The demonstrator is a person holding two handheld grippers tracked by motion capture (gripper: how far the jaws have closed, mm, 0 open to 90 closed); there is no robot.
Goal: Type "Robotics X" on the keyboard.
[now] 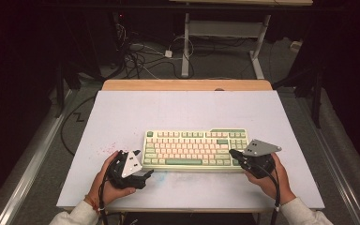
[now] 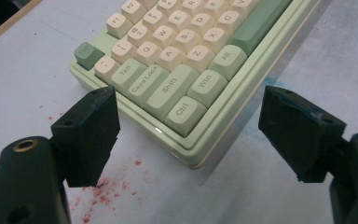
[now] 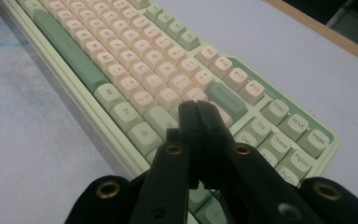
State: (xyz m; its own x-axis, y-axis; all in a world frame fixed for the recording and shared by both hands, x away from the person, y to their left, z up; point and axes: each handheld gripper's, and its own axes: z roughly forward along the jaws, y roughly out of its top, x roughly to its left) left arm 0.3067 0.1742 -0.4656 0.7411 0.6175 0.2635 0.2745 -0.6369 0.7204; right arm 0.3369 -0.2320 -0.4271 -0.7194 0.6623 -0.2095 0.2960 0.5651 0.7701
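Left gripper (image 2: 189,135): jaws wide apart, empty, keyboard (image 2: 186,70) corner just ahead between them, apparently lined up to steady it. Right gripper (image 3: 199,114): jaws pressed together, tips over right-hand keys, likely for pressing one. Keyboard flat on bench (image 1: 178,110).

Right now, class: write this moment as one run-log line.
left gripper: open, beside keyboard left corner | right gripper: shut, empty, over right-hand keys | keyboard flat on table

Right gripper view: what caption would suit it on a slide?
Shut right claw poised over the right end of a green-and-cream keyboard on a white table.
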